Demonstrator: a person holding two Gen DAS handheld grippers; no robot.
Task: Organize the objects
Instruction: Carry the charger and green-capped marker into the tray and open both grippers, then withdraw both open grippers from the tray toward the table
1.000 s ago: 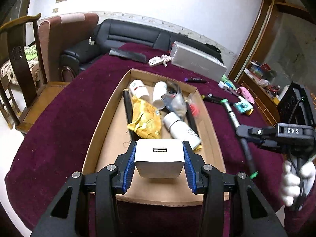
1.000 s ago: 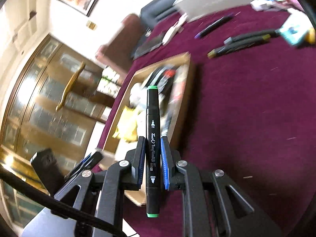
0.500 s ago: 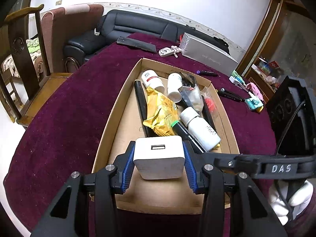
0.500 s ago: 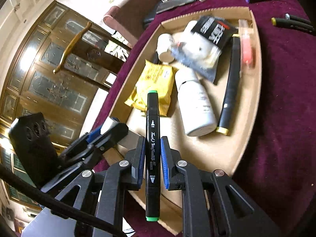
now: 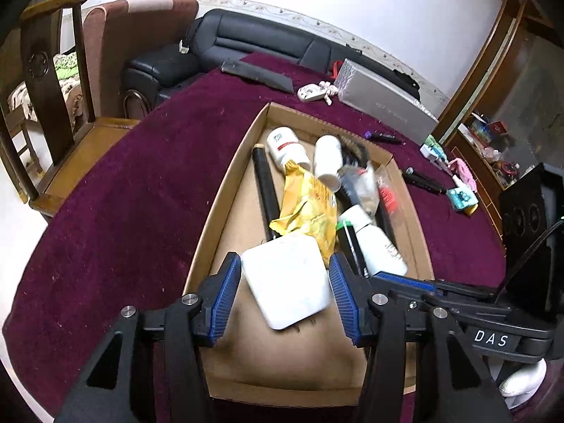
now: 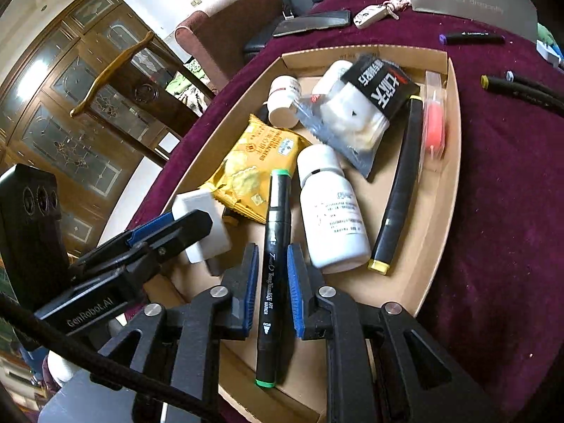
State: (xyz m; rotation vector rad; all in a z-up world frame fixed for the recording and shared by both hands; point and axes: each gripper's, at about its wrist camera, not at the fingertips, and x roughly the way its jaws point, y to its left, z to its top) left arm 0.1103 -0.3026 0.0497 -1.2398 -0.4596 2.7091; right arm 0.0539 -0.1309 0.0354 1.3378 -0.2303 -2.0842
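A cardboard tray (image 5: pixel 225 204) sits on the purple tablecloth and holds bottles, a yellow snack packet (image 5: pixel 306 211) and markers. My left gripper (image 5: pixel 285 296) is open over the tray's near end; a white charger (image 5: pixel 289 282) lies tilted between its fingers, free of the pads. My right gripper (image 6: pixel 269 289) is open over the tray; a black green-capped marker (image 6: pixel 275 268) lies between its fingers with gaps on both sides. The charger (image 6: pixel 204 222) and left gripper also show in the right wrist view.
Outside the tray on the cloth lie black markers (image 6: pixel 521 88), a purple-capped pen (image 6: pixel 472 38), a key fob (image 6: pixel 370 16), a grey box (image 5: pixel 384 105) and a black flat case (image 5: pixel 257 75). Chairs and a sofa stand beyond the table's far edge.
Both grippers have opened. The charger has dropped from the left gripper and tilted onto the tray floor. The right gripper has moved over the tray and released the green marker.
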